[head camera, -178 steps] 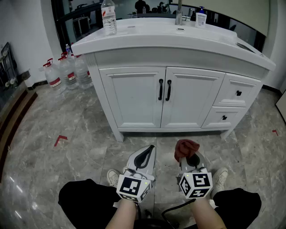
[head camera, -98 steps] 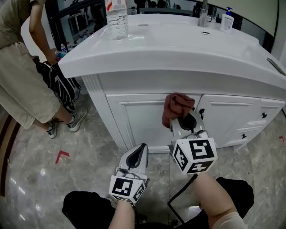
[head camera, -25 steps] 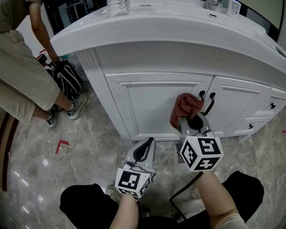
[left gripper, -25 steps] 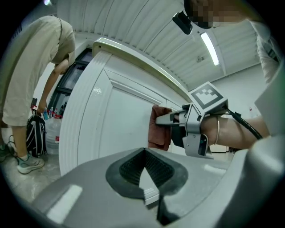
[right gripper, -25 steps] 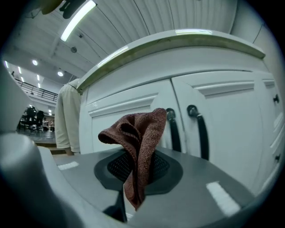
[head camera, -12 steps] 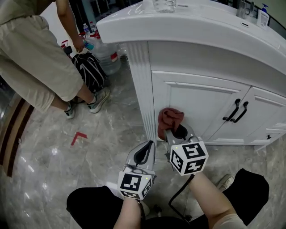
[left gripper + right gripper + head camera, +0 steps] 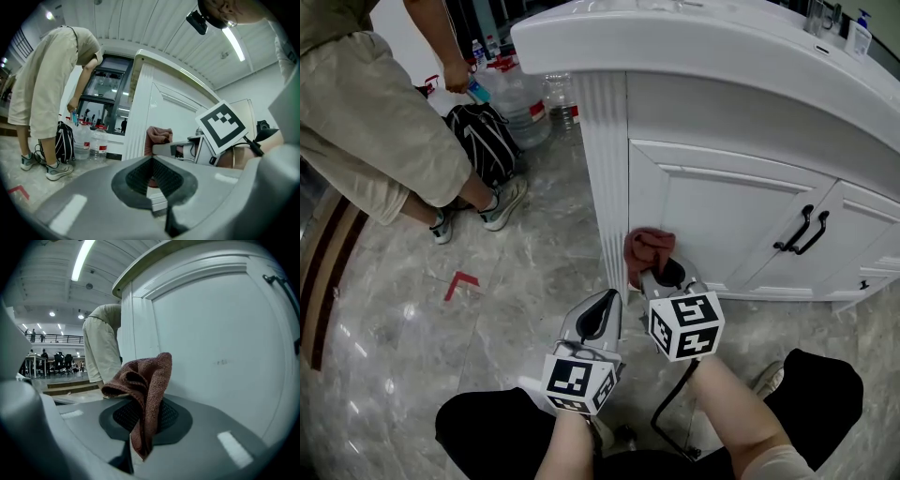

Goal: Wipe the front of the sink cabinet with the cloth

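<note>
A reddish-brown cloth is bunched against the lower left corner of the white sink cabinet, beside its fluted corner post. My right gripper is shut on the cloth, which drapes out of the jaws close to the door panel. My left gripper is shut and holds nothing; it hangs over the floor just left of the right one. From the left gripper view I see the cloth and the right gripper ahead of the shut left jaws.
A person in beige clothes bends over a black bag and water bottles at the left. Black double door handles sit right of the cloth. Red tape marks the marble floor. My legs are below.
The cloth and right gripper have slid down and left along the cabinet door, from near the handles to the lower left corner by the post. The left gripper stayed shut and low.
</note>
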Demonstrator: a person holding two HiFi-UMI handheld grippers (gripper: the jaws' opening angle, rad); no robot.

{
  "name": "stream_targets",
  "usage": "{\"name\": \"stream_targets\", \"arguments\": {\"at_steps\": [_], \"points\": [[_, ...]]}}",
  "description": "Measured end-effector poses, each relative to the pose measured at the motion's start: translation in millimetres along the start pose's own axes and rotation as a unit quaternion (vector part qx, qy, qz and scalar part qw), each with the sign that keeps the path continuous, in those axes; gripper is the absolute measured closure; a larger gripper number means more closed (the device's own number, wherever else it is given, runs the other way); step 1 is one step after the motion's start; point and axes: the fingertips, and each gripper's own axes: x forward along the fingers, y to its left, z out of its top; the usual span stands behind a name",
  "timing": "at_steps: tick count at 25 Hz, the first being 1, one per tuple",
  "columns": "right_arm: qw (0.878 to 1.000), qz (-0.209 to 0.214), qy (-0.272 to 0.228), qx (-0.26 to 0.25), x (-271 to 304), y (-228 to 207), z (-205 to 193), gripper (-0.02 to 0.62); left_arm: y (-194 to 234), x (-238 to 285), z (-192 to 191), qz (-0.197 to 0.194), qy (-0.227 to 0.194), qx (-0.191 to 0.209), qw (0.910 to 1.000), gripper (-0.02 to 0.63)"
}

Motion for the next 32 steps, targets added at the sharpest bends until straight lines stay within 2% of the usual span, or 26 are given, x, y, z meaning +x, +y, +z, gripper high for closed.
{"name": "stream_targets", "arguments": {"at_steps": [4,14,24,32], "points": [[1.0,-0.016,-0.002,-0.016,-13.5,-16.0,-0.1,0.512,-14.4,8.2,-0.1,-0.016,-0.003,-0.001,0.9999,0.606],[0.996,-0.085,-0.009,-0.004,-67.9,-92.5,3.8,0.512,-70.7,35.6,-2.1,-0.06,0.0,0.007,0.9982,0.606],[0.987,-0.163,-0.011,0.008,-128.4,-165.1,6.2,0.513,-119.4,52.7,-4.0,-0.086,0.001,0.012,0.9962,0.606],[0.983,-0.181,-0.005,0.024,-145.4,-178.2,-6.2,0.514,-131.4,56.4,-12.3,-0.089,0.007,0.019,0.9958,0.606]]}}
